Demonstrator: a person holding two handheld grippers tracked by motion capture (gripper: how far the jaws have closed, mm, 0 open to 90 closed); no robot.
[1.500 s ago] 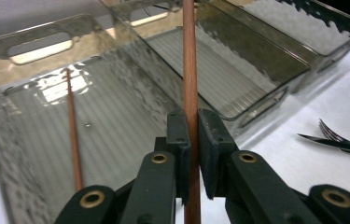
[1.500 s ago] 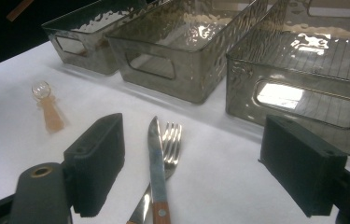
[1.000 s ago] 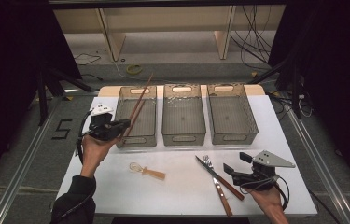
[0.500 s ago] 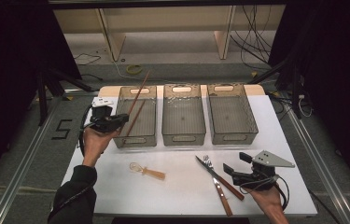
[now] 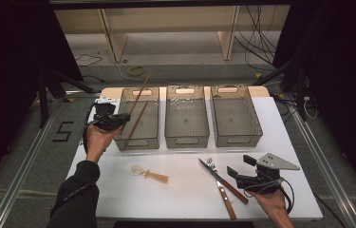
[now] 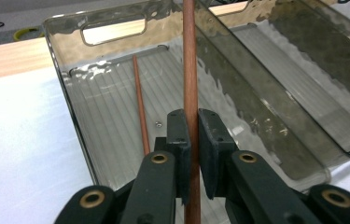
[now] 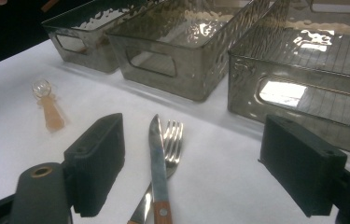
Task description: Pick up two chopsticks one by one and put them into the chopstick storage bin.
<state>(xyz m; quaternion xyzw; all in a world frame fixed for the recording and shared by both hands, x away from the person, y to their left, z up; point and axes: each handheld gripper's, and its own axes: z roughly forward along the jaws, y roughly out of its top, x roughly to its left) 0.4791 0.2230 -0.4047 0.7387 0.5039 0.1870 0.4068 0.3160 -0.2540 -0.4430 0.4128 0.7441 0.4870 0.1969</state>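
White cloth covers the table [image 5: 185, 190], and three see-through bins stand side by side at its far edge; the left gripper [image 5: 111, 119] hangs over the near left corner of the left bin [image 5: 140, 118]; its jaws are pressed tight on a brown chopstick [image 6: 191, 84], pinching it low on its length; the stick points up and away over the bin, tilted, with its far tip out past the back wall; a second chopstick [image 6: 140, 109] already lies flat on the bin floor, running front to back just beside the held one; I think the held stick has to tip down until it lies the same way, long side along the bin, and then be let go; the left hand is the near one for that job; the right gripper [image 5: 248, 170] rests low at the front right, jaws spread wide with nothing between them; a knife [image 7: 157, 163] and a fork [image 7: 171, 140] lie on the cloth right in front of it; a small spoon [image 5: 149, 174] lies apart to the left.
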